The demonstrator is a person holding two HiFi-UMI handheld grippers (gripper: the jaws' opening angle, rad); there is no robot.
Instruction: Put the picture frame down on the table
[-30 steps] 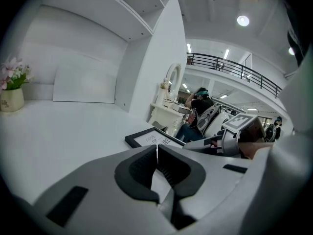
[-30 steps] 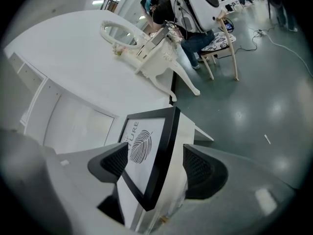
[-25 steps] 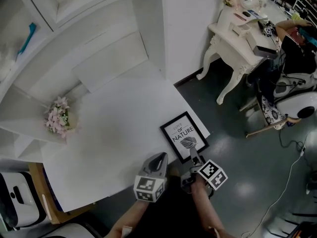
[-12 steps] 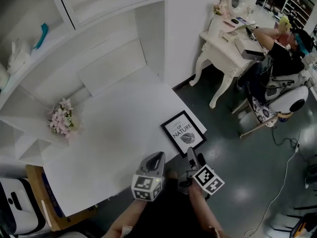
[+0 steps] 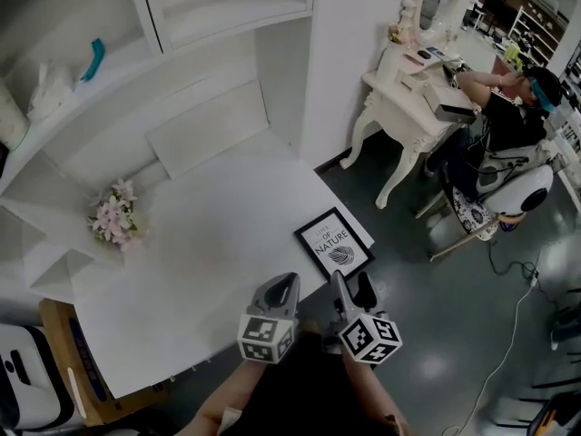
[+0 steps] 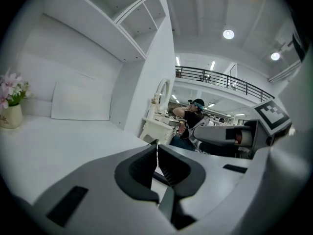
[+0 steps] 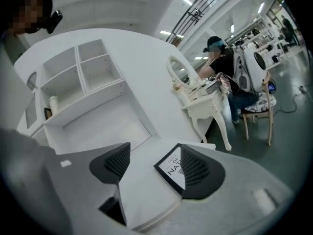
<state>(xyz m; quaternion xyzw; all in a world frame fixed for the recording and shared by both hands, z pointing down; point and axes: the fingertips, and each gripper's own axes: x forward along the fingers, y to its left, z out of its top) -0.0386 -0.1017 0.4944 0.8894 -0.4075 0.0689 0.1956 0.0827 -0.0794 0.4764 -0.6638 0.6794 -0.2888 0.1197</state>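
left gripper (image 6: 156, 148): jaws pressed together, nothing between them; hangs at the table's near edge, pointing across the top.
right gripper (image 7: 154, 153): jaws spread wide, nothing pinched. White tabletop shows in the gap.
grippers together: side by side at the near edge, left of the pair just beside the right, marker cubes toward the person.
picture frame (image 5: 334, 242): lies flat, face up, on the table's near right corner, turned at a slant to the edge. Black border, white print with a leaf.
frame vs right gripper: just ahead of the jaw tips. In the right gripper view the right jaw covers part of it. Not held; whether a tip touches its near corner, cannot tell.
frame vs left gripper: ahead and to the right, apart.
table (image 5: 209, 243): white, mostly bare; flower pot (image 5: 111, 214) at the far left, well apart from the frame.
progress: frame rests on the table, free of both grippers. Judged done.
left to do: nothing but clearing the grippers away.
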